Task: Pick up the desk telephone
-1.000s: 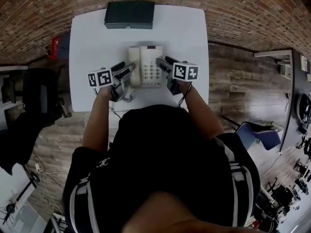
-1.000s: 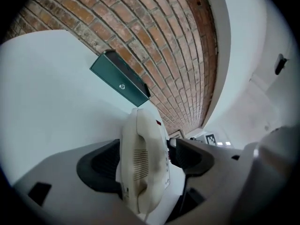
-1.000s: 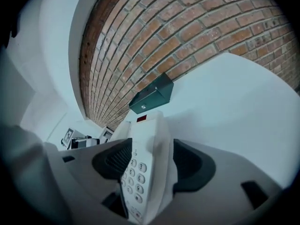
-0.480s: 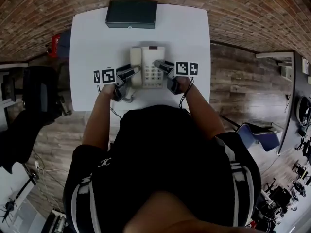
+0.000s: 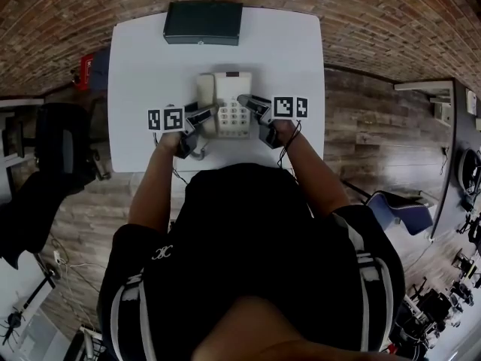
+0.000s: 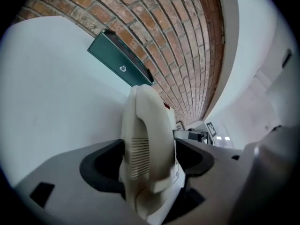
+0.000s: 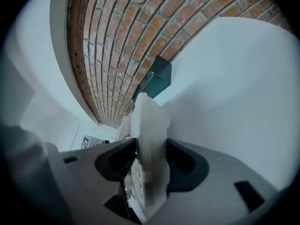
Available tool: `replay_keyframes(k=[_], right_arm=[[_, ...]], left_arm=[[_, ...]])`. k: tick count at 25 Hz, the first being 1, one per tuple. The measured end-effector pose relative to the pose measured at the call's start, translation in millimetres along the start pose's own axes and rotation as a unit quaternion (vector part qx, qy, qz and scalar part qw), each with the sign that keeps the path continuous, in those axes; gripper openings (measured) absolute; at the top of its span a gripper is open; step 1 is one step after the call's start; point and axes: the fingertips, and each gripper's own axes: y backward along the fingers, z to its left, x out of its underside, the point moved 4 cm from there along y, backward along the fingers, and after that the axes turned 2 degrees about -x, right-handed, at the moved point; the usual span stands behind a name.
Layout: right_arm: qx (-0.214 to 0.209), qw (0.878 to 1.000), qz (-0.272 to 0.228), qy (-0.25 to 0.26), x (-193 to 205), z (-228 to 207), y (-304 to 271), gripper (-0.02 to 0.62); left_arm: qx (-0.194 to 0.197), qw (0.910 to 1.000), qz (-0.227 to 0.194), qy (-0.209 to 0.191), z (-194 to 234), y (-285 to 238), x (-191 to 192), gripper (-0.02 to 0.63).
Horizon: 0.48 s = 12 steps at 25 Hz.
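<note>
A cream desk telephone with handset and keypad sits mid-way on the white table. My left gripper is at its left, handset side. In the left gripper view the handset end fills the gap and both dark pads touch it. My right gripper is at the phone's right edge. Its jaws are closing, and in the right gripper view the thin edge of the phone stands between the pads, which press on both faces. The phone's underside is hidden.
A dark green flat box lies at the table's far edge, also seen as the box behind the phone. The phone's curly cord hangs off the near edge. A black chair stands left, a blue chair right.
My left gripper has slid in and down onto the handset side. My right gripper has rolled and its jaws have narrowed onto the phone's right edge. The phone sits in the same place.
</note>
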Motion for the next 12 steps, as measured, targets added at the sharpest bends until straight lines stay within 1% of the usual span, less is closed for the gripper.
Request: replay_keyframes(k=[3, 5, 8, 12], right_arm=[[-0.016, 1.000, 0.001, 0.002, 4.5, 6.7, 2.2, 0.195], [-0.031, 1.000, -0.004, -0.003, 6.9, 14.2, 3.6, 0.195], [-0.050, 0.998, -0.023, -0.013, 6.7, 25.7, 6.5, 0.193], [-0.065, 0.997, -0.048, -0.002, -0.8, 44.5, 12.7, 0.192]], left_arm=[[0.015, 0.9990, -0.026, 0.032, -0.6, 8.7, -4.7, 0.354], [0.017, 0.9978, -0.050, 0.039, -3.6, 17.0, -10.6, 0.348], [0.021, 0.9959, -0.081, 0.035, -12.5, 30.1, -23.1, 0.341], [0.019, 0.9951, -0.097, 0.008, -30.8, 45.1, -36.9, 0.325]])
